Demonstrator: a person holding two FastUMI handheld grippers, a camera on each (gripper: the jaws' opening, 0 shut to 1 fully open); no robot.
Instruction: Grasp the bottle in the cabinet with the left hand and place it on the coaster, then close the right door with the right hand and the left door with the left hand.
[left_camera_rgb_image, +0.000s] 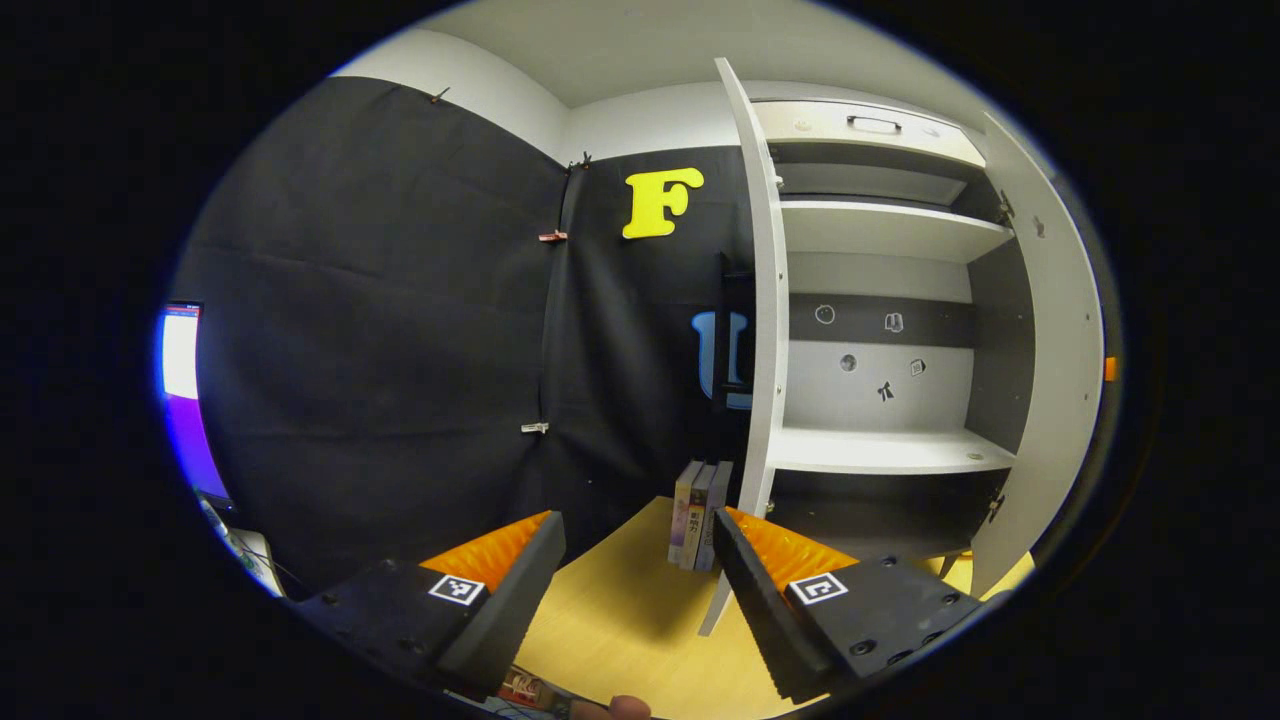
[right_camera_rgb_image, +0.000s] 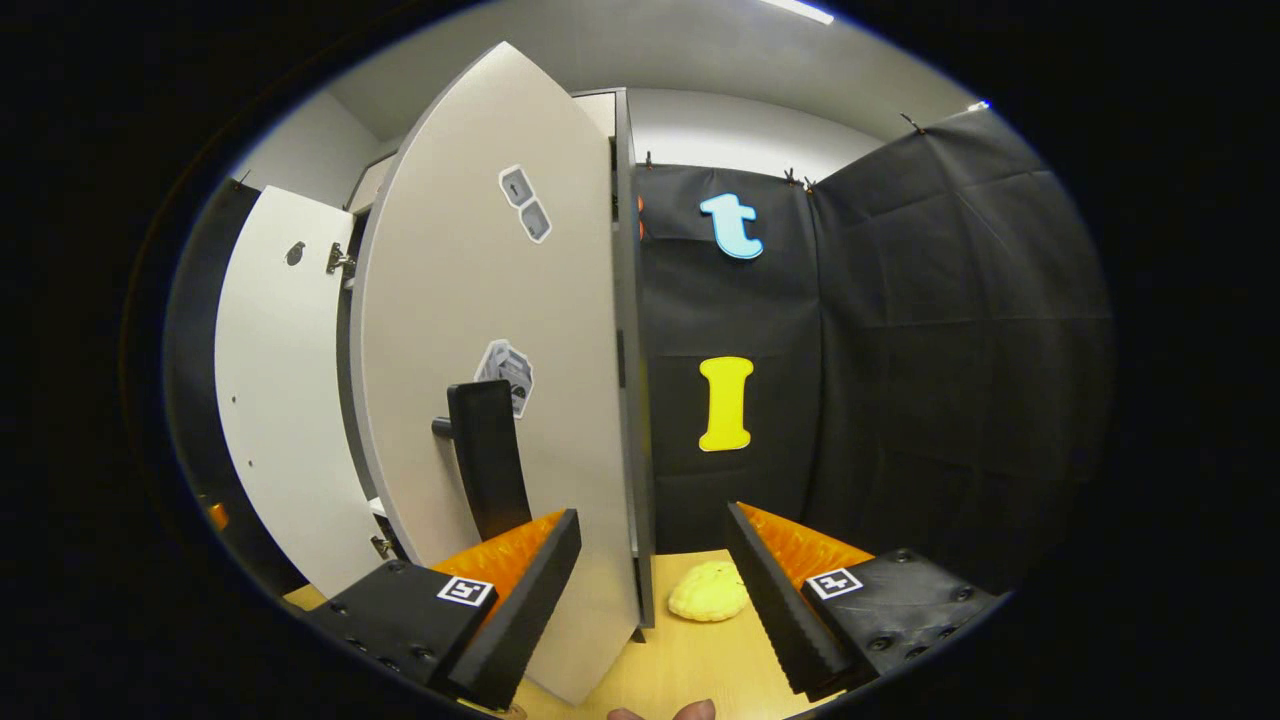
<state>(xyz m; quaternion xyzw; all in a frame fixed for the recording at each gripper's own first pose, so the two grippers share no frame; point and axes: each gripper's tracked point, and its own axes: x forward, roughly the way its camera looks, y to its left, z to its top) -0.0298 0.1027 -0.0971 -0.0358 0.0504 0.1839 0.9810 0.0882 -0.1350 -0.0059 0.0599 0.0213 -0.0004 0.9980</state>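
Observation:
In the left gripper view the white cabinet (left_camera_rgb_image: 880, 450) stands ahead on the right with both doors swung out. I see its left door (left_camera_rgb_image: 768, 330) edge-on and the inner face of its right door (left_camera_rgb_image: 1050, 330). My left gripper (left_camera_rgb_image: 637, 522) is open over the wooden table (left_camera_rgb_image: 610, 610), short of the left door's edge. In the right gripper view the right door (right_camera_rgb_image: 480, 300) shows its outer face and black handle (right_camera_rgb_image: 488, 460). My right gripper (right_camera_rgb_image: 652, 515) is open, and the door's free edge stands between its fingers, nearer the left finger (right_camera_rgb_image: 520, 590).
Several books (left_camera_rgb_image: 698, 512) stand upright on the table beside the left door's foot. A yellow lumpy object (right_camera_rgb_image: 708, 590) lies on the table behind the right door. A lit screen (left_camera_rgb_image: 180, 350) glows at the far left. The left door's inner face (right_camera_rgb_image: 280, 400) lies beyond the right door.

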